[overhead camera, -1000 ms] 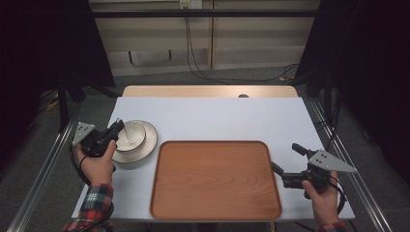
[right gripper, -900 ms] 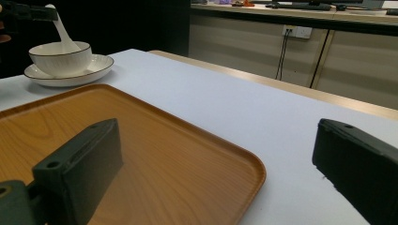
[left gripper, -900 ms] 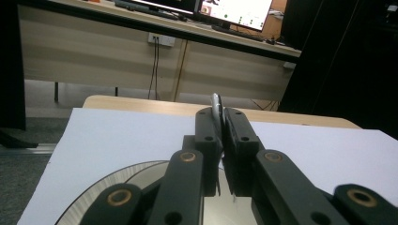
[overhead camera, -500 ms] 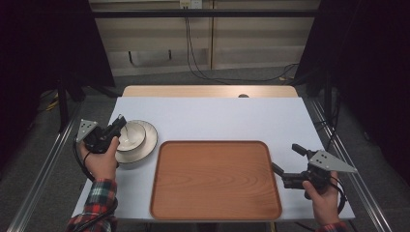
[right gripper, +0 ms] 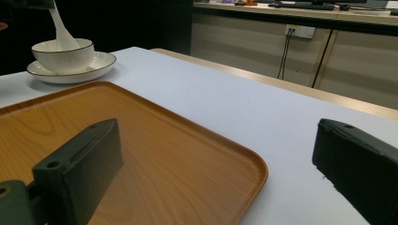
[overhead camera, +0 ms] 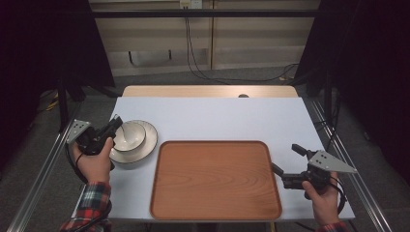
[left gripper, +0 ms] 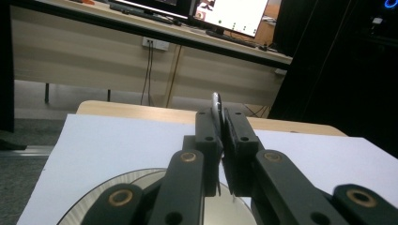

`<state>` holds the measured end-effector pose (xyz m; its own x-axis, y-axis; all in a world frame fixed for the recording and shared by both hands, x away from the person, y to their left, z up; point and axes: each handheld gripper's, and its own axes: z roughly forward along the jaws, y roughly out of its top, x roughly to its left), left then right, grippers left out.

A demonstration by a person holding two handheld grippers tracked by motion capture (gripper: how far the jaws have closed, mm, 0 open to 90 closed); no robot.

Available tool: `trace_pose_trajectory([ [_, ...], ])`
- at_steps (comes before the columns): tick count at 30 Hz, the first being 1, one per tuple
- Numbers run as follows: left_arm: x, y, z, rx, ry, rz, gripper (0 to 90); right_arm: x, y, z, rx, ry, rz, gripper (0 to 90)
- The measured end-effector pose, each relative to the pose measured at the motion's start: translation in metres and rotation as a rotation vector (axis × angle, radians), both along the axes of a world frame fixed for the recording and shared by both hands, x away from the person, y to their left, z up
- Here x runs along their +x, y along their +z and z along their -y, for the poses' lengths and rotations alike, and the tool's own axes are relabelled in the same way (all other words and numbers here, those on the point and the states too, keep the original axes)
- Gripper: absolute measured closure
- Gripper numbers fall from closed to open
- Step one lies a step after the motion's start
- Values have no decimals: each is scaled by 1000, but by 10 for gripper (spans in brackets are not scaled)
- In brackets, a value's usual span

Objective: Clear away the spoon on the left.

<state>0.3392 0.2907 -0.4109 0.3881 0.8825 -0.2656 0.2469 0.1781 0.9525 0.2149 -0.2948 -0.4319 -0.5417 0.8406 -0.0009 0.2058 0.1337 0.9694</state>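
A white bowl (overhead camera: 129, 135) sits on a white plate (overhead camera: 145, 145) at the table's left. A white spoon (right gripper: 60, 33) stands tilted in the bowl (right gripper: 63, 55), and my left gripper (overhead camera: 113, 124) is shut on its handle at the bowl's near-left rim. In the left gripper view the thin handle (left gripper: 216, 101) pokes up between the closed jaws of my left gripper (left gripper: 221, 117), above the plate (left gripper: 94, 206). My right gripper (overhead camera: 285, 158) is open and holds nothing, just off the right edge of the wooden tray (overhead camera: 215, 179). Its jaws stand wide apart (right gripper: 220, 140) over the tray's corner (right gripper: 155, 140).
The brown tray lies bare at the table's front middle. White tabletop (overhead camera: 222, 118) stretches behind it to a wooden strip at the far edge. Metal rails run along both sides of the table.
My left hand has edged slightly away from the person at the bowl, still holding the spoon. The right gripper has not moved.
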Motion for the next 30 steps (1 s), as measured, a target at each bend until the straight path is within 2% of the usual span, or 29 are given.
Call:
trace_pose_trajectory([
  [2, -1, 2, 0, 6, 5, 0, 854, 0, 0, -1, 1, 0, 4, 16],
  [5, -3, 11, -1, -11, -14, 10, 853, 0, 0, -1, -1, 0, 6, 16],
  [8, -3, 16, -1, -35, -16, 4, 854, 0, 0, 0, -3, -1, 3, 16],
  [11, -4, 19, 0, -33, -22, 7, 855, 0, 0, 0, 0, -1, 2, 16],
  [12, -5, 21, -1, -27, -39, 4, 854, 0, 0, 0, -2, 1, 1, 16],
  [13, -5, 23, 1, -43, -32, 8, 854, 0, 0, 0, -2, 1, 1, 16],
  [14, -5, 26, 1, -35, -52, 9, 854, 0, 0, -1, -3, -1, 4, 16],
  [16, -6, 28, 2, -38, -40, 13, 854, 0, 0, -1, -2, 2, -1, 16],
  [19, -7, 35, 3, -28, -54, 15, 854, -1, 0, -1, -3, 1, 6, 16],
  [21, -8, 39, 5, -42, -54, 18, 854, 0, 0, -1, -4, 1, 6, 16],
  [25, -9, 48, 8, -50, -95, 27, 854, -1, 0, -1, -4, 3, 1, 16],
  [26, -10, 49, 9, -41, -99, 22, 855, 0, 0, -2, -4, 3, 1, 16],
  [27, -9, 51, 11, -53, -101, 24, 854, -1, 0, -2, -5, 4, 1, 16],
  [30, -9, 52, 12, -45, -121, 20, 854, -1, 0, -1, -4, 7, -1, 16],
])
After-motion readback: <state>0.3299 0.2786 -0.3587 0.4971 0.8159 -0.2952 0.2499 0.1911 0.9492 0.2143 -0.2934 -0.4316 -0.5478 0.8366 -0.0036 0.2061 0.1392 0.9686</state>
